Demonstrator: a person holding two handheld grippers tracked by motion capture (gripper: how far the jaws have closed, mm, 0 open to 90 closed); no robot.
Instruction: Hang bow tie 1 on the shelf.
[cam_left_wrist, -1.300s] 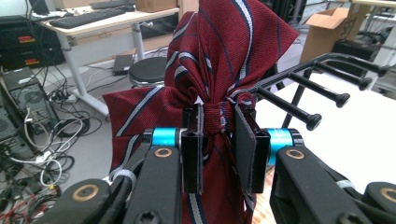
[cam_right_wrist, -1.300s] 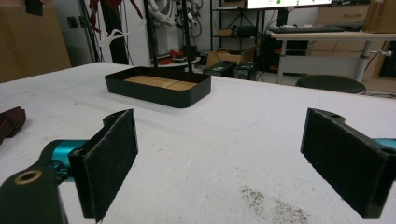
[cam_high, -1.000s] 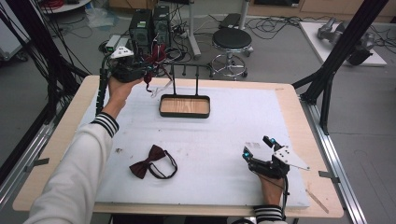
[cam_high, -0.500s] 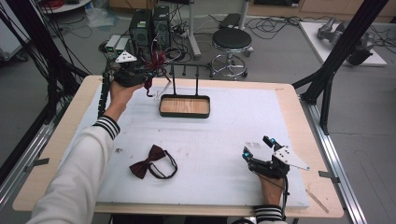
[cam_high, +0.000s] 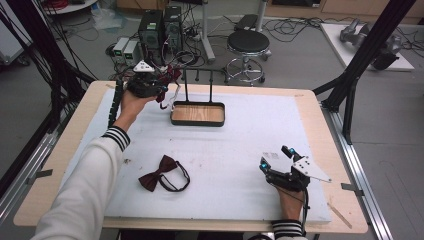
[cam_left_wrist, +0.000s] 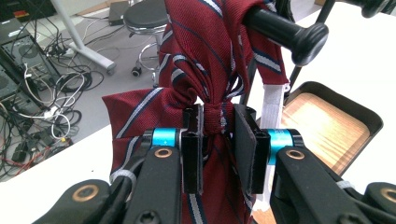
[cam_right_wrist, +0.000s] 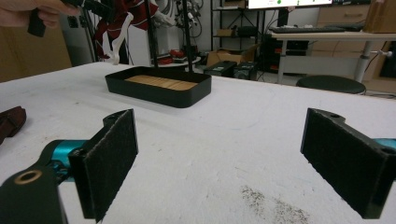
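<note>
Hanging step, I judge: my left gripper (cam_left_wrist: 218, 150) is clamped on the knot of a striped red bow tie (cam_left_wrist: 205, 70), draped against a peg (cam_left_wrist: 285, 32) of the black stand (cam_high: 198, 114). My right gripper (cam_high: 277, 161) rests spread wide on the table (cam_high: 250, 130). Next I would settle the strap over the peg, then let go.

My left gripper (cam_left_wrist: 218, 140) holds a tie (cam_left_wrist: 210, 60) at the rack (cam_high: 197, 80) behind the tray (cam_high: 197, 121); a bow tie (cam_high: 164, 174) lies nearer me.
</note>
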